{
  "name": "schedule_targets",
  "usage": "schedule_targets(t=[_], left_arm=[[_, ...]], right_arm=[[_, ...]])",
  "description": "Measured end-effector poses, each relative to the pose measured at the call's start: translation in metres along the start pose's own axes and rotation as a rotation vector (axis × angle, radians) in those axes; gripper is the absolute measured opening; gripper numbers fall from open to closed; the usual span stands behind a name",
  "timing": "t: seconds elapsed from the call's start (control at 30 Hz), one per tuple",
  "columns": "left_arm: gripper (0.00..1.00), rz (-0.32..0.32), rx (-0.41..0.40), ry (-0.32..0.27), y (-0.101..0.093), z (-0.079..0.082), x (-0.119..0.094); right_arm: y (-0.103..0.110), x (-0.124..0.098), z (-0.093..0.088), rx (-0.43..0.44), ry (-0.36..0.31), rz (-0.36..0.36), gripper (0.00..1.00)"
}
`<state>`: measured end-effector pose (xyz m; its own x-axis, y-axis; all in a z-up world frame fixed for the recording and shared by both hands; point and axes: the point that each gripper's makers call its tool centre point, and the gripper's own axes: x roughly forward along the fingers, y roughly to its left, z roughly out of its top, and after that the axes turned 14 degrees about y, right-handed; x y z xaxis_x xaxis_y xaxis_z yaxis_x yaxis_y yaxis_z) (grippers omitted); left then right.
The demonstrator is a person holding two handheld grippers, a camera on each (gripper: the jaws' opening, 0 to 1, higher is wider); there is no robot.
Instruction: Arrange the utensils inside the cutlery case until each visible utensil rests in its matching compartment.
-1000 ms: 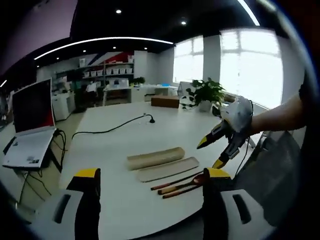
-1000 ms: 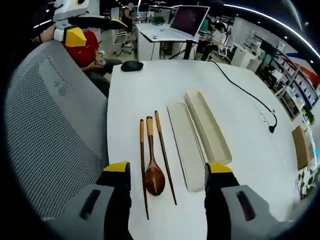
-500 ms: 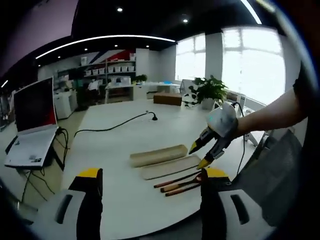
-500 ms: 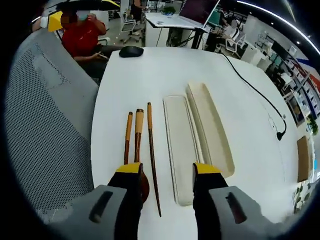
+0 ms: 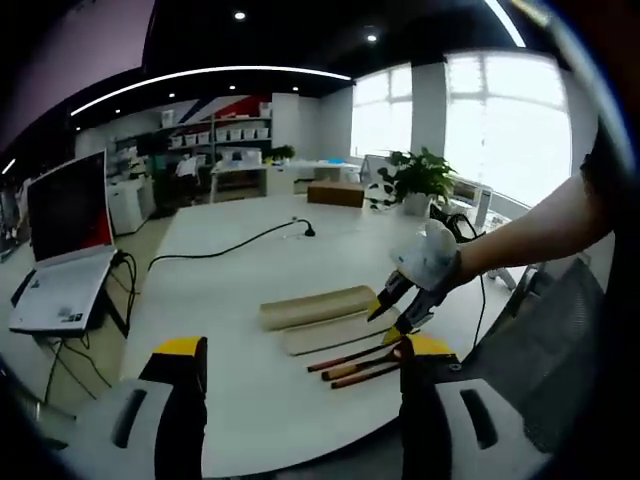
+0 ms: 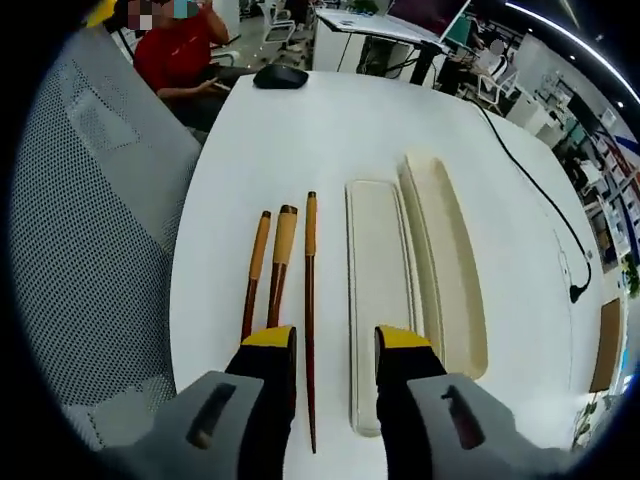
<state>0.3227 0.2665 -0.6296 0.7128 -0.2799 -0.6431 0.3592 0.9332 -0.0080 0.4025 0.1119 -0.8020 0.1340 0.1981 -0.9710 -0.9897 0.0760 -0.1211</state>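
The white tabletop [image 6: 300, 130] is the largest thing here, and all the task's things lie on it near the edge where the person stands. Next to that edge is a grey mesh chair back [image 6: 90, 230].

The cutlery case [image 6: 445, 255] lies open in two long parts, side by side: a deeper cream tray and, touching it, the flat lid [image 6: 378, 290]. Both look like light, stiff plastic, so a push on one end could make them slide on the smooth surface.

Just beside the lid lie three wooden utensils, parallel to the case: one chopstick [image 6: 310, 300] nearest the lid, then the spoon [image 6: 280, 260], then the second chopstick [image 6: 254, 275]. Their long axes run away from the right tongs [image 6: 335, 345], with the lighter handle ends pointing far. They seem thin, stiff and light, perhaps a little slippery; I think the middle of a shaft is the best place to grip.

The right tongs stand narrowly open over the near chopstick, holding nothing. The left tongs [image 5: 295, 350] are wide open and empty, well apart from the utensils.
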Motion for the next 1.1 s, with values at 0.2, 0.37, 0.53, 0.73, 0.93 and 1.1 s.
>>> schedule_targets(t=[0.2,0.37,0.53,0.73,0.93,1.1], left_arm=[[0.79,-0.003,-0.005,0.003,0.0,-0.001,0.0],[0.75,0.007,-0.007,0.001,0.002,0.0,-0.001],[0.75,-0.009,-0.008,0.006,-0.001,0.0,0.0],[0.74,-0.012,-0.002,0.017,-0.001,-0.002,0.001],[0.74,-0.014,-0.002,0.025,-0.001,-0.003,0.002],[0.73,-0.013,0.003,0.027,-0.002,-0.003,0.002]], right_arm=[[0.006,0.013,0.001,-0.021,0.035,0.03,0.24],[0.007,0.017,0.0,0.0,0.037,0.056,0.18],[0.011,0.02,0.0,0.003,0.038,0.079,0.15],[0.019,0.026,-0.002,-0.027,0.063,0.099,0.13],[0.023,0.027,0.002,-0.055,0.091,0.108,0.08],[0.019,0.029,0.005,-0.005,0.105,0.123,0.06]])
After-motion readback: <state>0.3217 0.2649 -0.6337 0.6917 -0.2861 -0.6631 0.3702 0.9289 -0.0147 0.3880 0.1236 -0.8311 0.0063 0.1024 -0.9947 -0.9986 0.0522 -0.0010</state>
